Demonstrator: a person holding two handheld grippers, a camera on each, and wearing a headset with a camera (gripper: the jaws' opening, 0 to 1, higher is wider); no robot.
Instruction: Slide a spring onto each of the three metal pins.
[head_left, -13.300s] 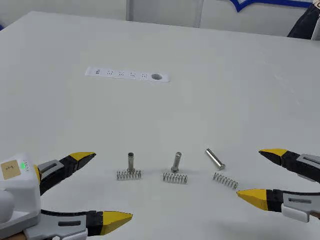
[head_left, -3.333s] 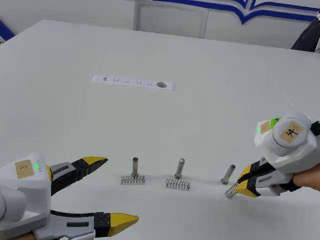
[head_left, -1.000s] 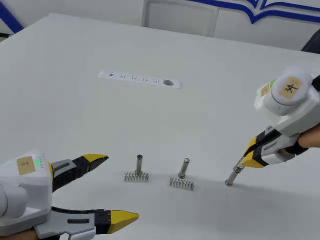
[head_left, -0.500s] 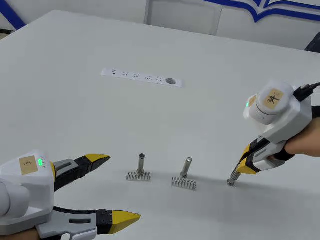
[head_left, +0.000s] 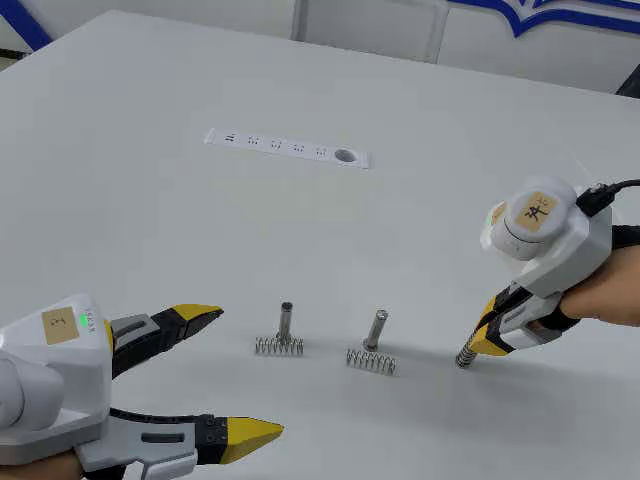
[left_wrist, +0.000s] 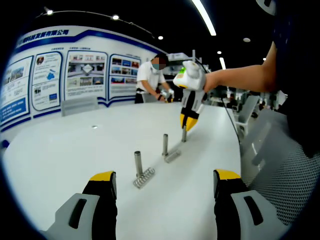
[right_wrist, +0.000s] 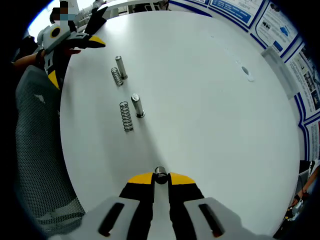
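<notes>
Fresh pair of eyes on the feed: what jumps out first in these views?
The right gripper, fingers shut on a spring threaded over the rightmost pin. Left of it, two bare pins stand upright, a loose spring lying before each; the left gripper hangs open at lower left.

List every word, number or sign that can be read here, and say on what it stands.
Tan sticker on the right gripper: a handwritten mark, too small to read.
Tan sticker on the left gripper: a handwritten mark, too small to read.
Wall boards, left gripper view: headline and print too blurred.
Nothing can be quoted.
</notes>
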